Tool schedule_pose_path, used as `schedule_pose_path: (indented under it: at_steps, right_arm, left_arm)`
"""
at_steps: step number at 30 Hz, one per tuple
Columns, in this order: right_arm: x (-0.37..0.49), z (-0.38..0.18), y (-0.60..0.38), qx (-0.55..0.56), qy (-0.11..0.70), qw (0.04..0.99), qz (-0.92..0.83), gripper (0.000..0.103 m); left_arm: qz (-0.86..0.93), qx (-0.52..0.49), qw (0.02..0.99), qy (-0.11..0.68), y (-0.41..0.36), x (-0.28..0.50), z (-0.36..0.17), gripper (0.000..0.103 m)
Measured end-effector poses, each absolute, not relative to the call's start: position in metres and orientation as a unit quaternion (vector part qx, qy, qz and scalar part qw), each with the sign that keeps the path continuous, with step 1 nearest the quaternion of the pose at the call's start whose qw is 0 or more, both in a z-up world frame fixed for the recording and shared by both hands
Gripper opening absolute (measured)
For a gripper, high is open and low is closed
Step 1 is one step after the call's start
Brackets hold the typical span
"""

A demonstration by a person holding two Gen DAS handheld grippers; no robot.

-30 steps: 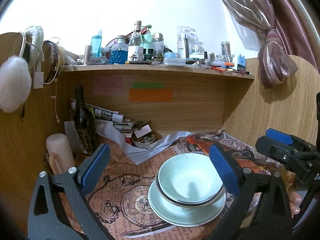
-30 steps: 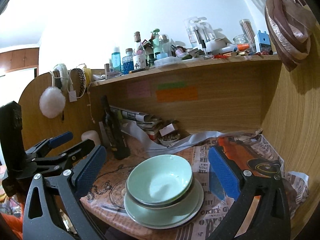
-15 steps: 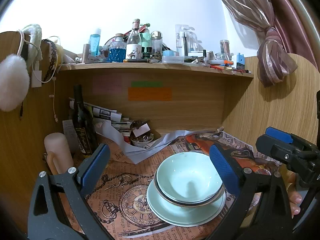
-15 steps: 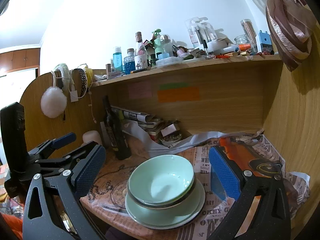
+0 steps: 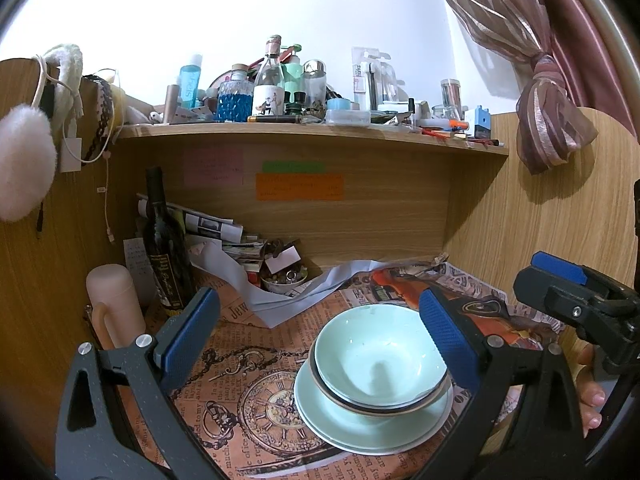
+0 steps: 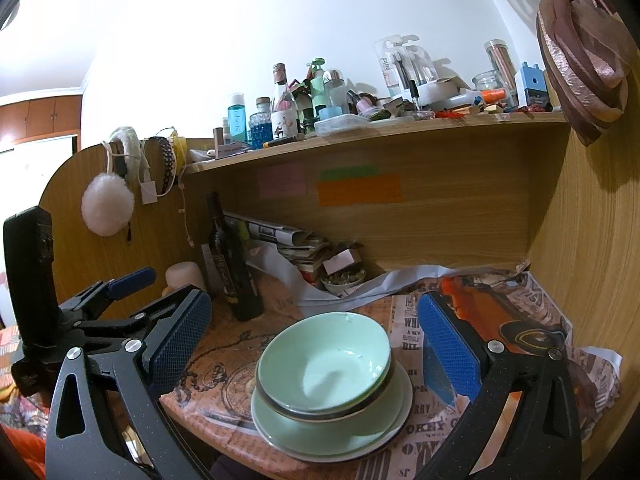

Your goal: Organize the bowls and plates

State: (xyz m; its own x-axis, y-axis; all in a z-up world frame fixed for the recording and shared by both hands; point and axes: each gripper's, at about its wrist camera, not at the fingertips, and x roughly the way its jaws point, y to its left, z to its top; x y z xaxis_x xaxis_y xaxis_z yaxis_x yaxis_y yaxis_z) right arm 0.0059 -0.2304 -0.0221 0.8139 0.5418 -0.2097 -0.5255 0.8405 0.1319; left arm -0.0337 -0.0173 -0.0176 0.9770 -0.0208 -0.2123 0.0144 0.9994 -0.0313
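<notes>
Nearest the cameras, the left gripper [image 5: 320,332] and the right gripper [image 6: 314,338] are being held with their jaws wide apart, nothing between the blue pads. Just beyond them, a pale green bowl [image 5: 380,354] is sitting in a second bowl [image 5: 374,402] with a dark rim, and both are resting on stacked pale green plates [image 5: 360,428] near the front edge of the desk [image 6: 244,462]. The desk is being covered by printed paper [image 5: 248,364] showing a pocket watch; the letters "Jew" can be read in the left view, and "OKEY" and "NEW" in the right view.

Only the left view is showing the fingers [image 5: 592,396] of the hand holding the right gripper, at the right edge. Only the right view is showing the left gripper from the side, along with cupboards [image 6: 40,120] far off at the left.

Farther back, a dark wine bottle [image 5: 166,244] is standing upright in the desk's back left corner, beside a pale cylindrical container [image 5: 114,304]; its gold label is too small to be read. Rolled newspapers [image 5: 204,224] and a small dish of trinkets [image 5: 286,278] are lying against the back panel, where pink, green and orange sticky notes [image 5: 300,186] are stuck, their writing illegible. On the shelf [image 5: 312,130] above, bottles and jars are crowded together; none of their labels can be read with confidence.
</notes>
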Motion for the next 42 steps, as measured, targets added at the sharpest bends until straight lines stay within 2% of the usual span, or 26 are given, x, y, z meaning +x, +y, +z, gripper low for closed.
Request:
schedule_pose_path:
  at_steps: [42]
  right_arm:
    - [0.02,-0.027,-0.231,0.039,0.131,0.949,0.283,0.103]
  left_arm:
    - [-0.009,-0.024,0.993,0.117,-0.028,-0.022,-0.019,0.101]
